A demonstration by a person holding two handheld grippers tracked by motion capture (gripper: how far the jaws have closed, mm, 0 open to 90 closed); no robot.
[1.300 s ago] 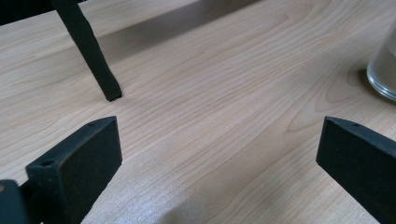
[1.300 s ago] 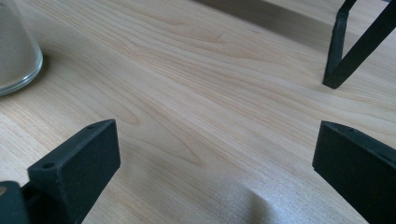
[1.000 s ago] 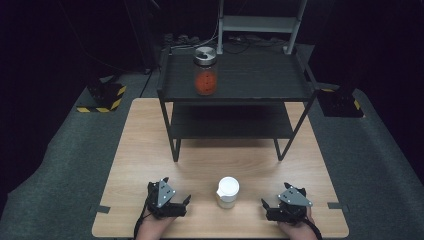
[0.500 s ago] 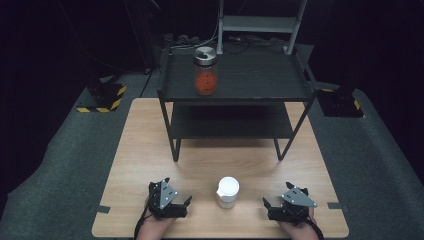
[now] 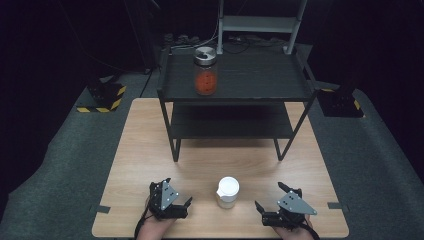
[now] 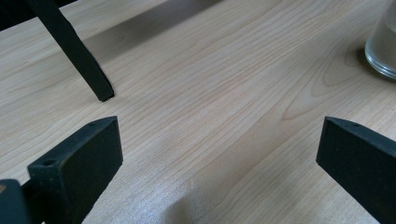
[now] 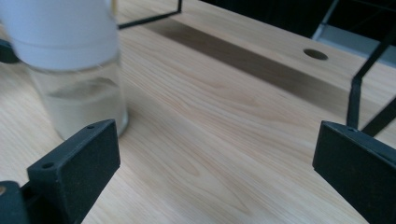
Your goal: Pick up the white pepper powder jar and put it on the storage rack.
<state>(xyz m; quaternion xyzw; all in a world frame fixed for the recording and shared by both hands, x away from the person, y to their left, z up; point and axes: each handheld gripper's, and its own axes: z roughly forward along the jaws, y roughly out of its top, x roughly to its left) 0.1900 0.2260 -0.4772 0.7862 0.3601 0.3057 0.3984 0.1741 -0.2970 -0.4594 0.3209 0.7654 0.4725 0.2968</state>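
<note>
Left tongs point(image 5: 176, 197) at the near edge of the counter point(image 5: 150, 145), held in a hand point(image 5: 152, 231) coming in from the bottom, spread wide and gripping nothing. In the left gripper view, both black jaws far apart over bare wood, a black shelf leg point(image 6: 74, 51) planted ahead on the left, the clear base of the jar point(image 6: 383, 44) at the far right edge.

Right tongs point(image 5: 274, 197) at the near edge too, on the other side, likewise spread wide and empty. In the right gripper view, jaws well apart, jar point(image 7: 74, 70) just beyond the left jaw, not between the jaws and not touched, thin black shelf legs farther back on the right.

Jar point(image 5: 227, 192) upright on the counter between the two tongs, near the front edge, clear of both. White lid point(image 5: 229, 186) on top, clear glass below, pale powder filling the lower part, seen in the right gripper view.

Farther back, black two-level shelf point(image 5: 260, 85) standing on the counter. On its top level, left of middle, second jar point(image 5: 205, 71) upright, metal lid, something red inside. Well apart from both tongs.

Around the counter, grey floor point(image 5: 60, 165), dark background.
</note>
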